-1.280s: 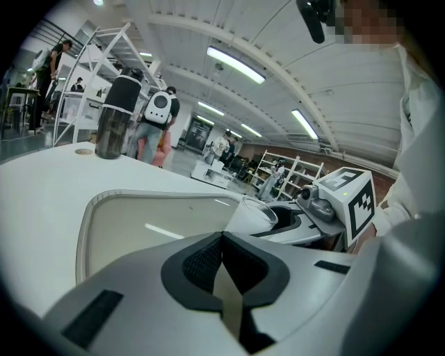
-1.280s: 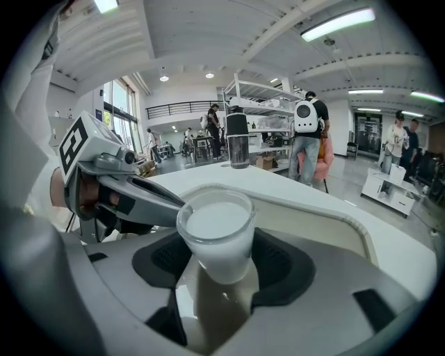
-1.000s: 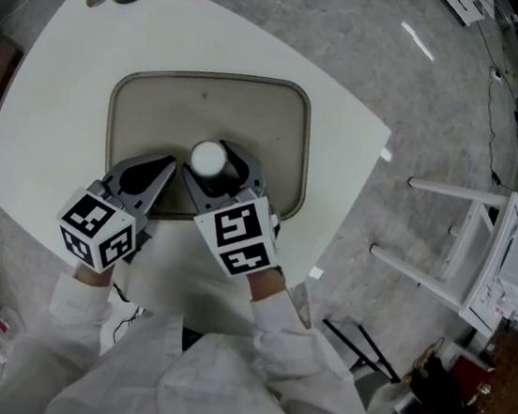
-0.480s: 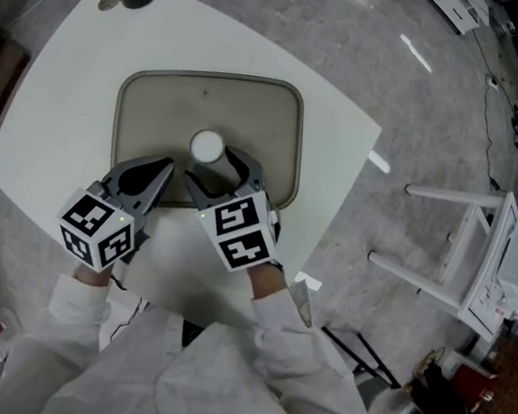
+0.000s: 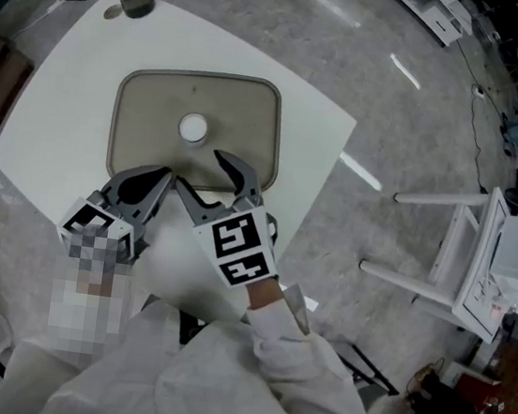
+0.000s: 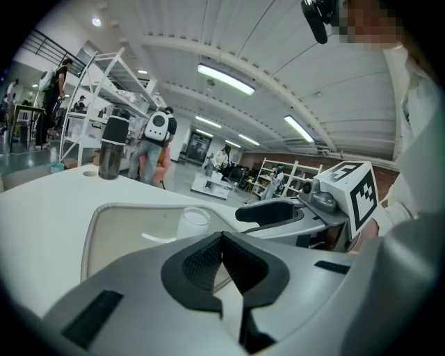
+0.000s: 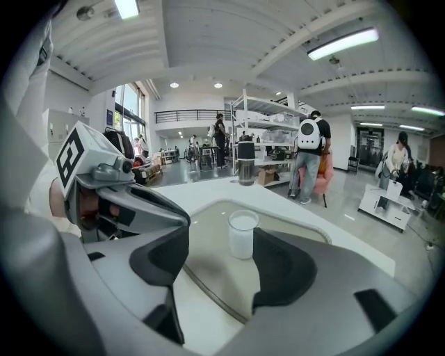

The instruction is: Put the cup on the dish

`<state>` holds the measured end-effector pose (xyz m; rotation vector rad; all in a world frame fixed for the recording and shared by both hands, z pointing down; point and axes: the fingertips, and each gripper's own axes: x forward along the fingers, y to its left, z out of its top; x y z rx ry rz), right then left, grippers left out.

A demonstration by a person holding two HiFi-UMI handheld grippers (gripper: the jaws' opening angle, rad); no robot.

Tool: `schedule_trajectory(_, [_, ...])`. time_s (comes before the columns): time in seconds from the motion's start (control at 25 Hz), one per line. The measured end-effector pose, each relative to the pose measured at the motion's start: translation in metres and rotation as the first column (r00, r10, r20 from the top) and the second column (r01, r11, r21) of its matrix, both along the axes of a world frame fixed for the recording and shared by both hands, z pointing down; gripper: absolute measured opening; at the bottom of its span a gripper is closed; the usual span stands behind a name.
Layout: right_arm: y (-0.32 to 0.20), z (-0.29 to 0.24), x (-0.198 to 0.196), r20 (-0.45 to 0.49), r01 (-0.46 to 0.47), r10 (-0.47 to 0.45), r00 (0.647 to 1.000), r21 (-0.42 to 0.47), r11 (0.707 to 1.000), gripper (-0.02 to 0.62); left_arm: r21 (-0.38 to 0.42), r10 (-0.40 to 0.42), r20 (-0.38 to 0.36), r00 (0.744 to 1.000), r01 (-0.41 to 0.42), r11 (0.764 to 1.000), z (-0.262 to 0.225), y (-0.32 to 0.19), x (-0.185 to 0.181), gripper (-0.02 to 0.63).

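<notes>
The cup [image 5: 193, 128] stands upright mid-way across the dish [image 5: 247, 115], clear of both grippers. My right gripper [image 5: 202, 173] hangs at the dish's near edge, jaws wide apart and empty; my left gripper [image 5: 154, 181] has its jaws together. I judge that any forward nudge from here could topple the cup.
</notes>
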<state>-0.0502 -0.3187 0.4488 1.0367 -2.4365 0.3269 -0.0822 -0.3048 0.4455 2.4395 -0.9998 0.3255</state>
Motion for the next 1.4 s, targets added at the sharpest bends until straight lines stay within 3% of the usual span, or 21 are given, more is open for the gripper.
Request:
schedule_trajectory(0.28, [0.034, -0.05, 0.022, 0.052, -0.026, 0.02, 0.998, 0.108, 0.994, 0.291, 0.053, -0.028, -0.007, 1.0, 0.028, 0.998, -0.027, 0.035, 0.012, 0.009])
schedule_trajectory(0.56, [0.075, -0.091, 0.034, 0.103, 0.01, -0.029, 0.994, 0.18, 0.984, 0.257, 0.119, -0.056, 0.001, 0.998, 0.055, 0.991, -0.06, 0.072, 0.025, 0.009])
schedule_trajectory(0.72, [0.105, -0.109, 0.046, 0.132, 0.034, -0.065, 0.989, 0.22, 0.975, 0.223, 0.156, -0.072, 0.014, 0.997, 0.069, 0.985, -0.071, 0.098, 0.038, 0.009])
schedule_trajectory(0.84, [0.129, -0.121, 0.053, 0.148, 0.04, -0.08, 0.986, 0.26, 0.965, 0.151, 0.175, -0.078, 0.031, 0.996, 0.072, 0.982, -0.075, 0.119, 0.045, 0.009])
schedule_trajectory(1.08, [0.171, -0.125, 0.07, 0.193, 0.036, -0.089, 0.977, 0.26, 0.965, 0.046, 0.203, -0.092, 0.041, 0.995, 0.082, 0.976, -0.085, 0.158, 0.06, 0.009])
schedule_trajectory(1.4, [0.204, -0.117, 0.085, 0.197, 0.075, -0.127, 0.972, 0.249, 0.965, 0.03, 0.18, -0.11, 0.028, 0.994, 0.103, 0.978, -0.078, 0.191, 0.075, 0.009])
